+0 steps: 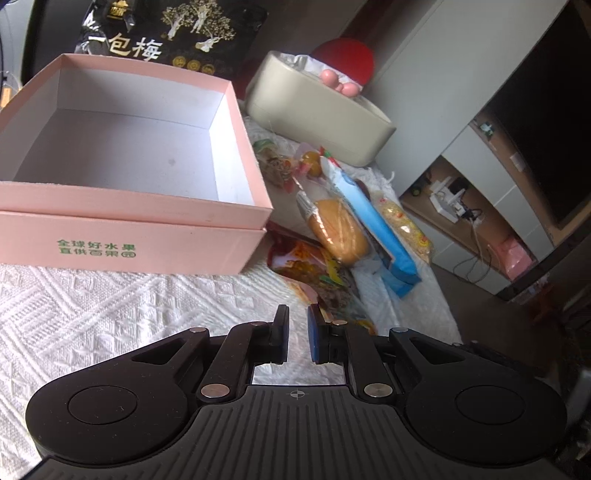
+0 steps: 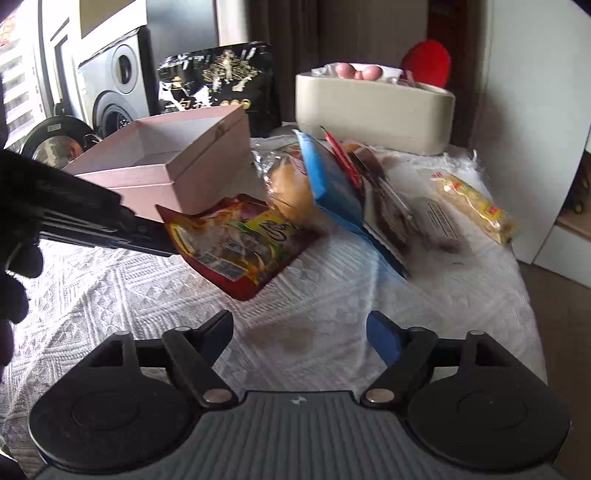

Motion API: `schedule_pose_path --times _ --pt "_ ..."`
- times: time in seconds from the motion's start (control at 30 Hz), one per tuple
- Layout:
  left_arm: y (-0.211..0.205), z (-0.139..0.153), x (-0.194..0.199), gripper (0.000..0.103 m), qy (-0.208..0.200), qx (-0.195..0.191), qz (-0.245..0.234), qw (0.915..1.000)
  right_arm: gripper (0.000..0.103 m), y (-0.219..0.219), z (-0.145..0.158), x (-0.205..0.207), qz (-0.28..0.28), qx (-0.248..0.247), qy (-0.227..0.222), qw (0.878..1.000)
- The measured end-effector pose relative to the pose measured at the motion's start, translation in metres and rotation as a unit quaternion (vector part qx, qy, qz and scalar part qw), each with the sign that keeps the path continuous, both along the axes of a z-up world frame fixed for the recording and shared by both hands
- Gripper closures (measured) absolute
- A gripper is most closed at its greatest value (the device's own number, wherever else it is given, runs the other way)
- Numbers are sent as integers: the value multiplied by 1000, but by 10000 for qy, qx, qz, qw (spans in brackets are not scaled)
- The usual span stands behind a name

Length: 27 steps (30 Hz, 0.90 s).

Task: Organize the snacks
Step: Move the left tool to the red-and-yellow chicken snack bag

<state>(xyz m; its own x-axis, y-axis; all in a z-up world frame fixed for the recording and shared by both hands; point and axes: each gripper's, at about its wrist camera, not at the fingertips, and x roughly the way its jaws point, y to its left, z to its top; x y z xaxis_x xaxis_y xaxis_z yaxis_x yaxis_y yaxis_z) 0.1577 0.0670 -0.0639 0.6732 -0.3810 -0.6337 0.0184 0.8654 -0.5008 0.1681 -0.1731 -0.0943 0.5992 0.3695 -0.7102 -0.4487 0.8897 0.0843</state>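
Observation:
An open pink box (image 1: 129, 225) (image 2: 192, 173) stands empty on the white cloth. Right of it lies a heap of snacks: a red packet (image 1: 314, 269) (image 2: 236, 240), a wrapped bun (image 1: 340, 229) (image 2: 288, 188), a blue packet (image 1: 380, 229) (image 2: 332, 184), a yellow packet (image 1: 406, 225) (image 2: 472, 203) and small sweets (image 1: 291, 162). My left gripper (image 1: 297, 332) (image 2: 162, 243) is shut, with only cloth showing in the slit; its tip sits at the red packet's near corner. My right gripper (image 2: 299, 325) stands open over bare cloth in front of the heap, holding nothing.
A black plum bag (image 1: 173, 33) (image 2: 221, 81) leans behind the box. A beige tub (image 1: 317, 118) (image 2: 373, 110) with pink balls stands at the back. The table's right edge drops to the floor (image 2: 554, 295). A gloved hand (image 2: 14, 277) holds the left gripper.

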Motion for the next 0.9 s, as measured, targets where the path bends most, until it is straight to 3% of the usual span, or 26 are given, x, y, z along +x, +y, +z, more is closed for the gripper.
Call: schedule_pose_path --times 0.1,0.2,0.37,0.47,0.63,0.73,0.83,0.9 --pt "-4 18 -18 90 -532 130 -280 9981 13 -9 2 1 -20 143 157 9998" --pt "-15 36 -19 90 -870 452 -496 9939 0 -8 2 5 208 175 411 9988" --pt "-15 22 -1 89 -374 1329 117 9904 0 -1 5 9 133 36 622 9980" --pt "-3 8 -3 89 -103 1449 313 9889 0 9 6 10 199 -96 612 9979" --pt "11 -7 -20 89 252 1948 386 9798 3 41 18 17 -98 489 263 9984" --pt "19 -9 -31 89 224 2055 383 9777 3 64 17 39 -470 628 368 9962" --pt "27 -8 -40 89 191 2005 388 9787 3 86 6 58 -693 340 519 9957" --pt "34 -8 -45 89 183 1921 407 9804 1 96 2 60 -729 110 382 9966"
